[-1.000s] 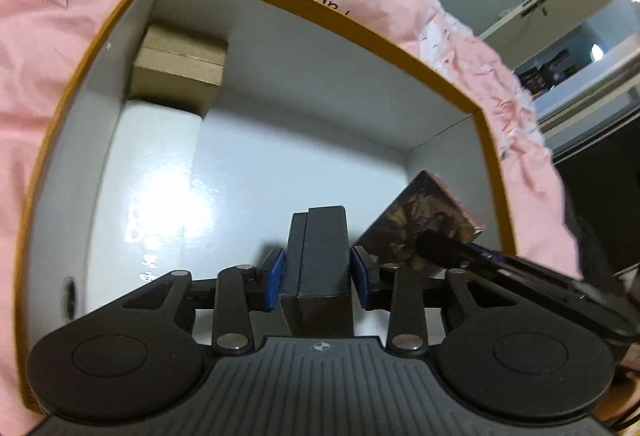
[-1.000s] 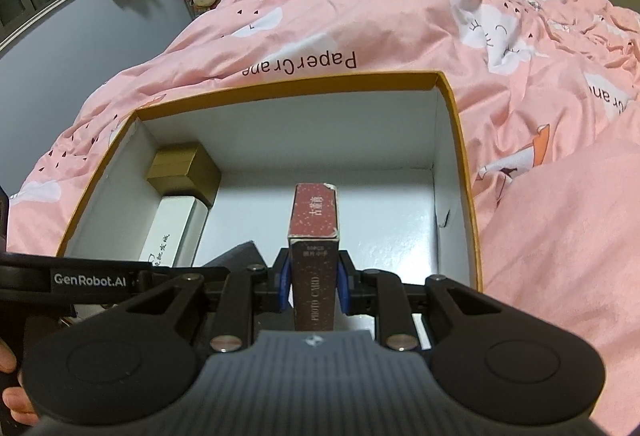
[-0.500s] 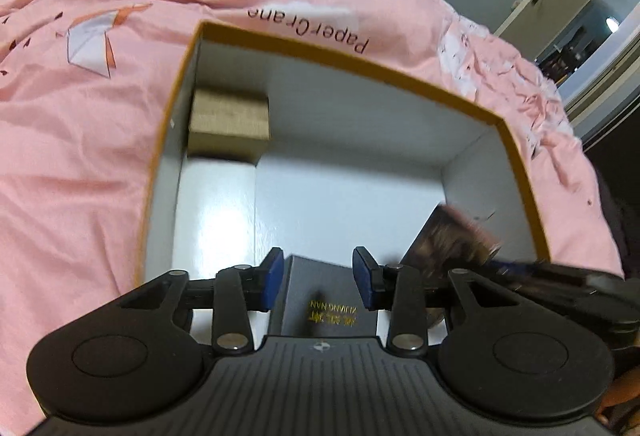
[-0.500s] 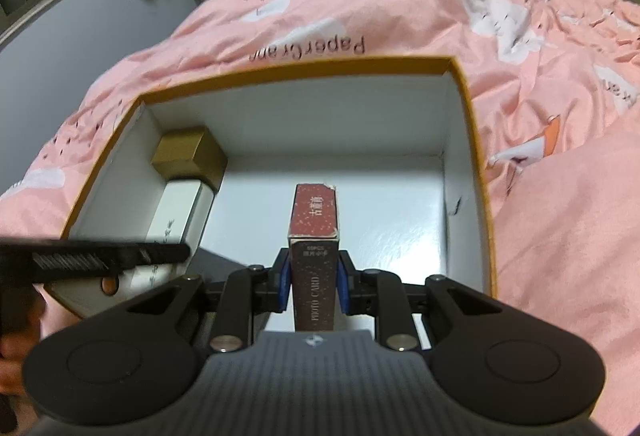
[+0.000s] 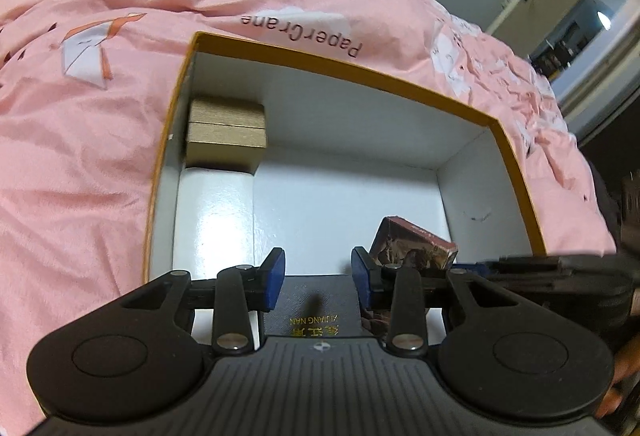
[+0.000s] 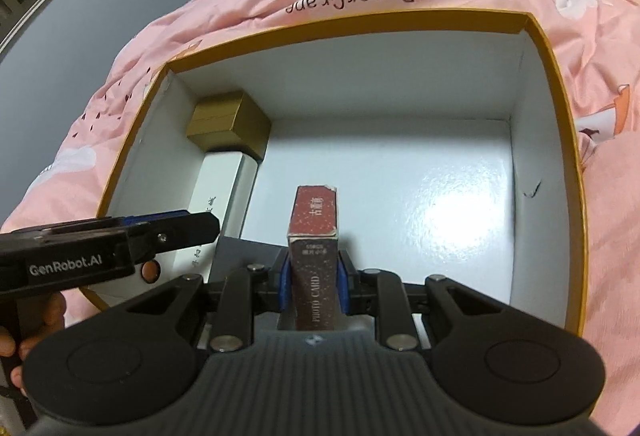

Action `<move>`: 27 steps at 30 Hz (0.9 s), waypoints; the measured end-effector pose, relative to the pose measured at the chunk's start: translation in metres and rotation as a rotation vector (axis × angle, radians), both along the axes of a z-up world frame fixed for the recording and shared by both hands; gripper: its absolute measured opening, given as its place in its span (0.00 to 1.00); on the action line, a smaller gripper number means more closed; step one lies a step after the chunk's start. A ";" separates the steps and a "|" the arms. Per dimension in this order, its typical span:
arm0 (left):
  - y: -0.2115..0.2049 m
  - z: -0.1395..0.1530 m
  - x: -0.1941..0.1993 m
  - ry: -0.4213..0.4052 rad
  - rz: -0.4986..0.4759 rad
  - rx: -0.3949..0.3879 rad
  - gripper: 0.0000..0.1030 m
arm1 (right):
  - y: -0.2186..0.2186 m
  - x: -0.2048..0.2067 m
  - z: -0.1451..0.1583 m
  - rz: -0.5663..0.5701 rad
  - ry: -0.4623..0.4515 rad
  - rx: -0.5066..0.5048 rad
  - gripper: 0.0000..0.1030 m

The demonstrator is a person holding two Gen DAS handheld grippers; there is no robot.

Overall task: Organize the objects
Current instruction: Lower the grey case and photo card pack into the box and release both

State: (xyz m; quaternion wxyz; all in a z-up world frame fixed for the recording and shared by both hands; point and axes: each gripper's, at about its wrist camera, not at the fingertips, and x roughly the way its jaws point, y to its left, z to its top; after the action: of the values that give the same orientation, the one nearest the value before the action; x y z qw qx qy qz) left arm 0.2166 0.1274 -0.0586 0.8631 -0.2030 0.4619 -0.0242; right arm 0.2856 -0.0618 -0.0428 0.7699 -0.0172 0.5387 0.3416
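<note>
1. Looking along the left gripper (image 5: 318,274): fingers spread, gripping nothing; a dark case (image 5: 316,310) lies below them inside the open box (image 5: 344,70), near a gold box (image 5: 226,134).
2. Right view: right gripper (image 6: 313,286) pinching the red card box (image 6: 314,236), held over the open box floor.

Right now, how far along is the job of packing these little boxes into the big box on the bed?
Done: the gold box and the white box sit along the left wall of the big box, and the dark box lies on its floor under the left gripper, whose pads no longer touch it. In hand: the right gripper holds the red photo card box over the floor. Left: setting that one down.
</note>
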 end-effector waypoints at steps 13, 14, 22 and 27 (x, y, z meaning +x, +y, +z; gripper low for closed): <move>-0.014 -0.010 0.019 0.028 -0.089 0.043 0.35 | 0.011 0.049 -0.023 0.090 0.250 -0.056 0.25; -0.014 -0.011 0.019 0.030 -0.091 0.043 0.35 | 0.012 0.050 -0.025 0.080 0.236 -0.076 0.26; -0.016 -0.018 0.024 0.042 -0.104 0.061 0.34 | 0.018 0.037 -0.032 0.124 0.148 -0.174 0.37; -0.016 -0.020 0.027 0.044 -0.113 0.066 0.34 | 0.019 0.032 -0.037 0.146 0.121 -0.228 0.48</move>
State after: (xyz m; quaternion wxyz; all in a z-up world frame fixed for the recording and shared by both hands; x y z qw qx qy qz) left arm 0.2433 0.1114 -0.0783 0.8562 -0.1485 0.4920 -0.0529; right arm 0.3176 -0.0429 -0.0799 0.7022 -0.1232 0.6168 0.3336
